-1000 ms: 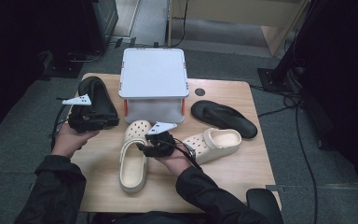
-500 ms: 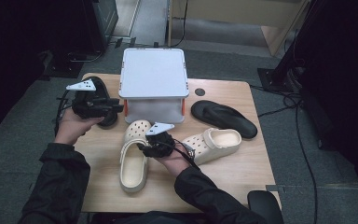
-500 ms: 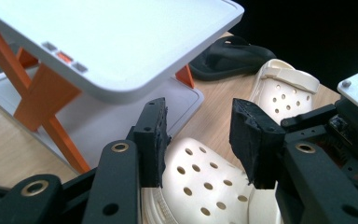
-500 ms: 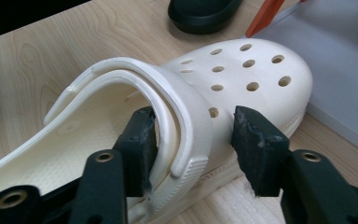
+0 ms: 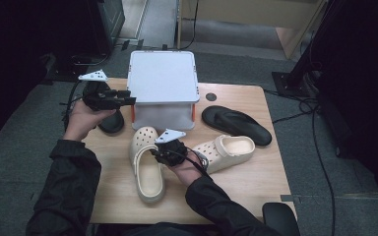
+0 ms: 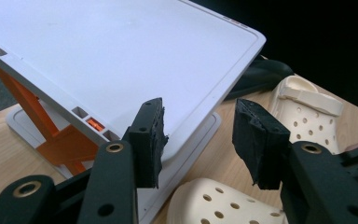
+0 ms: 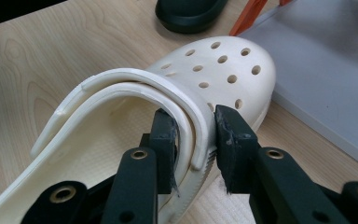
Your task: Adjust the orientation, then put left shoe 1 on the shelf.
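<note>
Cream clog (image 5: 147, 167) at the front of the table (image 5: 256, 182): right tongs (image 5: 163, 153) closing on its side wall

Lying toe toward the white rack (image 5: 163, 81), the clog has its side wall and folded-back heel strap (image 7: 135, 88) between the jaws of the right tongs, which have just been closing; the pads look to touch or nearly touch the wall, so the grip seems about made and a lift looks possible next. Compared with 1 second ago, the left tongs (image 5: 123, 98) have left the black sandal (image 5: 110, 122) at the left of the table, risen and swung toward the rack; their jaws have been opening and stand apart with nothing between them. The second cream clog (image 5: 229, 150) and second black sandal (image 5: 236, 125) lie to the right.
</note>
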Tool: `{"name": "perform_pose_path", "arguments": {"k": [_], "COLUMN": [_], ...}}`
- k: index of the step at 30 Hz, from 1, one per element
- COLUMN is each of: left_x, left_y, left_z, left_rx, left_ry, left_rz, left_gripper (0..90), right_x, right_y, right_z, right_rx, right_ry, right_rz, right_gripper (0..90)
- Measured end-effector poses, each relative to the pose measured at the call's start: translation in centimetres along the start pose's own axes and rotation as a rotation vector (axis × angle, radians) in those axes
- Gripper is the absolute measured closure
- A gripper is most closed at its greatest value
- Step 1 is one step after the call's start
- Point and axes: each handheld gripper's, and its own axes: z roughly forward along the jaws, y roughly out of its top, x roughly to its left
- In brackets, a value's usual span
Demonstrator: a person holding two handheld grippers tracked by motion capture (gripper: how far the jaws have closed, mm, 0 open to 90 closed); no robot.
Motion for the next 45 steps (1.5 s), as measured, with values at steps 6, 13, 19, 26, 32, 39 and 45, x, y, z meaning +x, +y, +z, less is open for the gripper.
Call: {"name": "perform_pose_path", "arguments": {"k": [6,13,19,26,32,39,45], "left_x": [0.3,0.6,0.9,0.5,0.5,0.6,0.6], "left_y": [-0.3,-0.4,-0.4,-0.4,-0.4,-0.4,-0.4], "left_z": [0.7,0.6,0.4,0.8,1.0,1.0,1.0], "left_rx": [0.024,0.019,0.011,0.023,0.022,0.017,0.016], "left_ry": [0.006,0.020,0.033,0.049,0.052,0.050,0.051], "left_rz": [0.007,0.007,-0.003,0.030,0.029,0.026,0.025], "left_gripper": [53.8,56.6,59.9,64.1,65.1,67.2,67.4], "right_x": [-0.5,-0.8,-1.9,-3.2,-4.7,-5.6,-5.4], "right_y": [1.0,2.9,4.7,6.0,5.7,5.2,5.1], "right_z": [-0.5,-0.8,-0.5,0.4,1.6,3.5,3.8], "right_rx": [0.007,-0.001,-0.003,0.008,0.032,0.037,0.027], "right_ry": [0.007,-0.023,-0.061,-0.106,-0.161,-0.214,-0.210], "right_rz": [0.020,-0.007,-0.010,-0.008,0.015,0.032,0.039], "right_gripper": [75.5,75.8,75.7,75.7,75.6,74.9,71.9]}}
